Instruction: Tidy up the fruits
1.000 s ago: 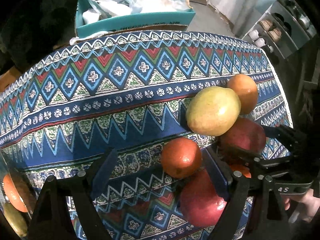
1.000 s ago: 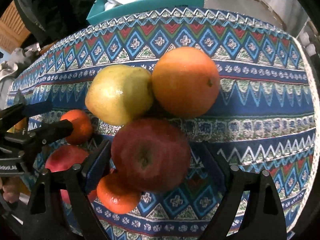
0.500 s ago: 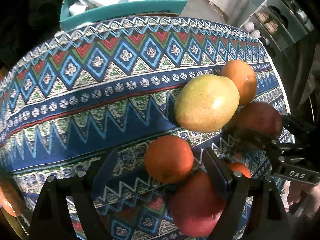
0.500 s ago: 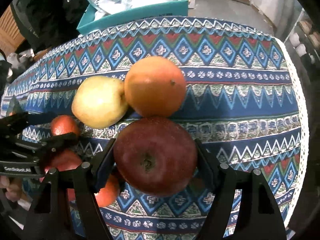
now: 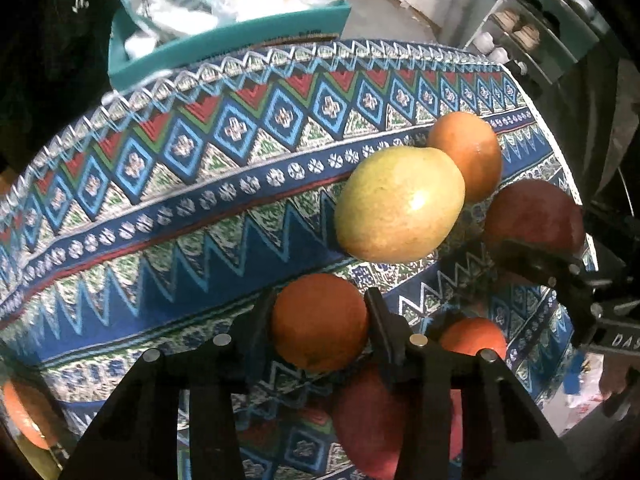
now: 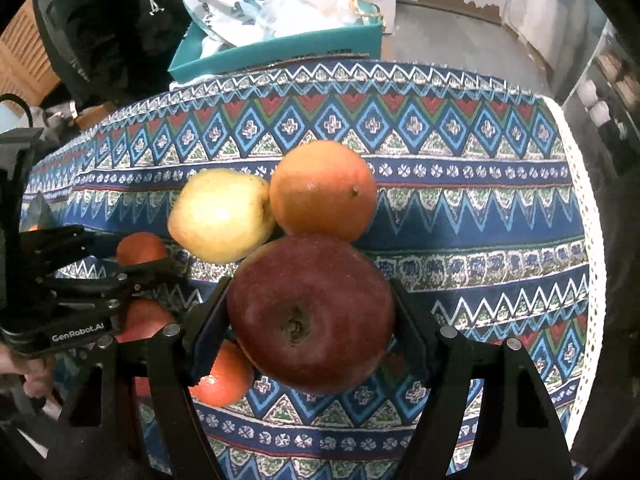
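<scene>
My left gripper point(image 5: 320, 316) is shut on a small orange point(image 5: 319, 322), also seen in the right wrist view point(image 6: 141, 248). My right gripper point(image 6: 310, 316) is shut on a dark red apple point(image 6: 310, 316), seen at the right in the left wrist view point(image 5: 534, 222). A yellow-green mango point(image 5: 400, 205) and a large orange point(image 5: 466, 154) lie on the patterned tablecloth point(image 5: 180, 184) beyond them. Another red apple point(image 5: 368, 416) and a small orange point(image 5: 474, 338) lie below the left gripper. In the right wrist view the mango point(image 6: 222, 214) and large orange point(image 6: 322, 190) touch.
A teal box point(image 6: 280, 46) with plastic bags stands past the table's far edge. A shelf unit point(image 5: 536, 36) is at the far right. Another orange point(image 5: 28, 416) shows at the lower left edge. The table's right edge point(image 6: 588, 240) has white lace trim.
Both grippers have closed: the left on the small orange, the right on the dark red apple. Both views have risen a little from the table.
</scene>
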Demonstrator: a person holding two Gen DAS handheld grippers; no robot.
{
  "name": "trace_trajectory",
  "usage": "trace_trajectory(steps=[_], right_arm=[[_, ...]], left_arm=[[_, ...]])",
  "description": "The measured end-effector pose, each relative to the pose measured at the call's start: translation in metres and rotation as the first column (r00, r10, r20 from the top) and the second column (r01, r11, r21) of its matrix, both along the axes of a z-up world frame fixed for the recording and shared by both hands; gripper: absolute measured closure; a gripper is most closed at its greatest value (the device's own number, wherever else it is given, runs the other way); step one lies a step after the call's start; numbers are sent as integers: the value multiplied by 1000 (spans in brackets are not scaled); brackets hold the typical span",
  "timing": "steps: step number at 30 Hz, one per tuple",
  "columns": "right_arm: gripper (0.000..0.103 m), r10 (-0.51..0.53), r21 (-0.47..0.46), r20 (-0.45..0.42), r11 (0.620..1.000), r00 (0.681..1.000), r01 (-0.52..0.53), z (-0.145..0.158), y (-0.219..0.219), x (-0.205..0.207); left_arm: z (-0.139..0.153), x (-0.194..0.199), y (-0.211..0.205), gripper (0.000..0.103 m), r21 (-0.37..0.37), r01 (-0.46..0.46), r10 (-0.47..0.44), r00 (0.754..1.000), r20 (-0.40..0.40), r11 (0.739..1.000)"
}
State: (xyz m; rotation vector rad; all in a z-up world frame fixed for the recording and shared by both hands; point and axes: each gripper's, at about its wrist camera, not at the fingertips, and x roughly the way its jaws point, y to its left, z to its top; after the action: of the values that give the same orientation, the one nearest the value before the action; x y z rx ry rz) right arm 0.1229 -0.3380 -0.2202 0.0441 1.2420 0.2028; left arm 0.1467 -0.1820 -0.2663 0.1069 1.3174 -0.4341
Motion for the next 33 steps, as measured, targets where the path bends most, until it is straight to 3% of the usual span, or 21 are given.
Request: trace_trajectory(steps=[9, 21, 33], right_arm=[[28, 26, -32, 87, 999, 996, -23, 30, 10, -3], [28, 50, -41, 203, 998, 978, -43, 81, 21, -13], [28, 86, -33, 310, 996, 947, -79, 132, 37, -31]], left_arm=[[45, -9, 12, 58, -15, 14, -12, 988, 153, 1000], [93, -29, 28, 58, -50, 13, 0, 968, 250, 999], [147, -57, 40, 58, -73, 26, 3, 929, 370, 997]])
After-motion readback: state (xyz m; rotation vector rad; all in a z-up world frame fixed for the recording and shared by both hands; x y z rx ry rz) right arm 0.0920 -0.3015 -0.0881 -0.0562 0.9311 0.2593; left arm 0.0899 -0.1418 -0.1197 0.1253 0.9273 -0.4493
